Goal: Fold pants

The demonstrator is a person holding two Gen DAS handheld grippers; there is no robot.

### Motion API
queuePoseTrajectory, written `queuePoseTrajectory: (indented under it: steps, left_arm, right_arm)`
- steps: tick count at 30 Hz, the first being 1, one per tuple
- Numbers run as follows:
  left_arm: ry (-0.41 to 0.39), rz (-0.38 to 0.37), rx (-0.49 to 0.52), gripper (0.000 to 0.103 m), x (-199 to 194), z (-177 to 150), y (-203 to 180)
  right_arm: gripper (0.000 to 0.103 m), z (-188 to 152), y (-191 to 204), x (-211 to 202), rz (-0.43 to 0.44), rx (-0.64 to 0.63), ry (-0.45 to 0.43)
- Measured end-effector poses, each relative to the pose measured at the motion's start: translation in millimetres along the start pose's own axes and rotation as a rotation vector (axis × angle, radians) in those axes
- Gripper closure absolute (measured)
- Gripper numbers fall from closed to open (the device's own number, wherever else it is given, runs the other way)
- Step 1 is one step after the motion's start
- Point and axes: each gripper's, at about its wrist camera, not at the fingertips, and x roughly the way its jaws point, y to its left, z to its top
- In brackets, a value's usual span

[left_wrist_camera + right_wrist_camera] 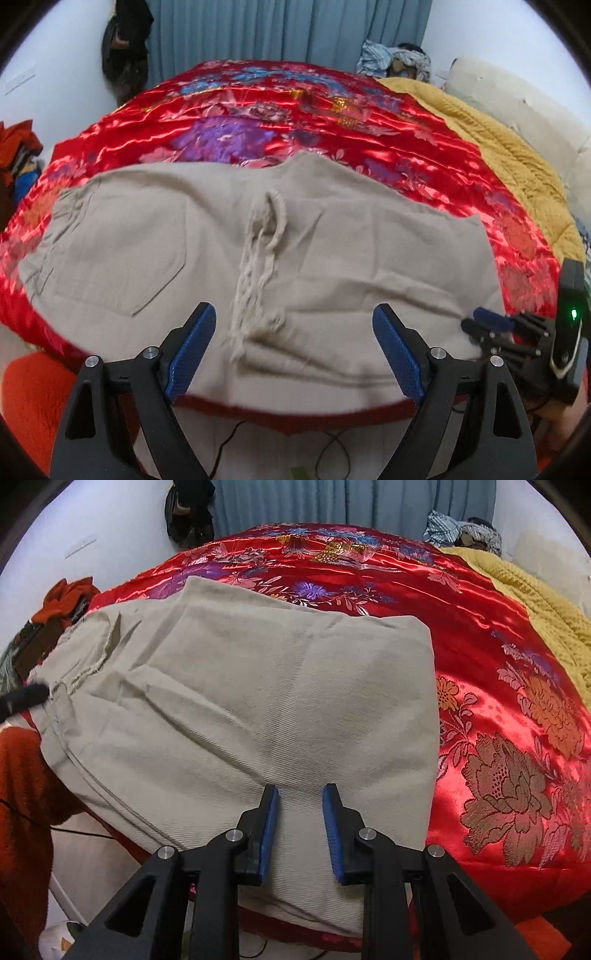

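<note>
left wrist view: one pair of beige pants point(258, 251) lying flat on a bed's red floral quilt point(258, 122), near its front edge.
one mustard blanket point(498, 140) lies beside the quilt; one drawstring point(258, 266) trails down the pants. two tongs: left tongs point(293, 350) spread wide above the cloth, right tongs point(300, 827) narrowed with fabric between the pads, though whether they pinch it cannot be told. likely risks: the slick satin lets the pants slide, or a shallow bite drops the edge.

Evenly bright indoor light; strong glare streaks on the shiny red bedspread point(295, 122). Fisheye bending, dark corners, slight blur near edges.
</note>
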Motion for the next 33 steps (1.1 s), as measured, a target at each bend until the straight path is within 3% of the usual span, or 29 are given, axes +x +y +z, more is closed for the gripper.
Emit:
queuePoseTrajectory:
  steps: [3,7,11,33]
  left_arm:
    - [0.003,0.015,0.028,0.015,16,3,-4]
    - [0.123,0.085,0.052,0.014,55,-12,-1]
    - [0.099,0.094,0.112,0.011,58,-21,-1]
    - [0.131,0.087,0.124,0.009,64,-17,-3]
  right_arm:
    - [0.077,-1,1,1,-0.012,-0.011,0.001]
    - [0.077,-1,5,1,-0.034,-0.031,-0.003]
    - [0.077,-2,10,2,-0.061,-0.057,-0.001]
    - [0.077,-2,16,4,-0.100,-0.084,-0.004]
